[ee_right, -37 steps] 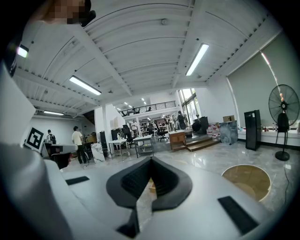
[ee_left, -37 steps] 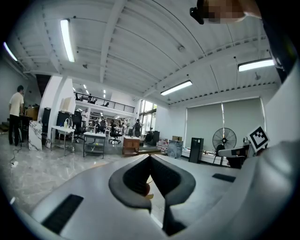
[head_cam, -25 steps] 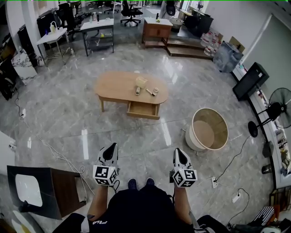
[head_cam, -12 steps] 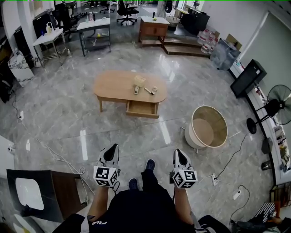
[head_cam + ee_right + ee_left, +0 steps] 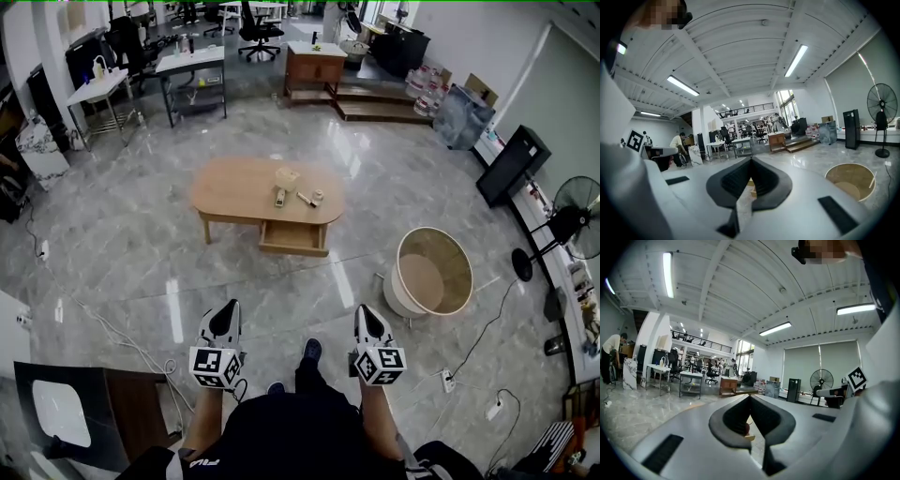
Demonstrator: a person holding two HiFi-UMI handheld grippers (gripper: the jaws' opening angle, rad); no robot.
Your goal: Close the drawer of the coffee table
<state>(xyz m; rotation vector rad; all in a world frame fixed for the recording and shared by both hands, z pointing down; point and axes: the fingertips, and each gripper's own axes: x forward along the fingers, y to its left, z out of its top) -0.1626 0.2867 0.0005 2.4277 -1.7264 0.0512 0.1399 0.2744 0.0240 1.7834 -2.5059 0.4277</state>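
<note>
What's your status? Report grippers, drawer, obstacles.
Left gripper shut, empty. Right gripper shut, empty. Drawer open, well ahead. Nothing in the way.

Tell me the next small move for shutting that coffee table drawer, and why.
Probably step forward toward the coffee table: its drawer stands pulled out on the near side, with a stretch of floor between it and the grippers. The left gripper and right gripper are shut, empty and too far back to push the drawer front.
</note>
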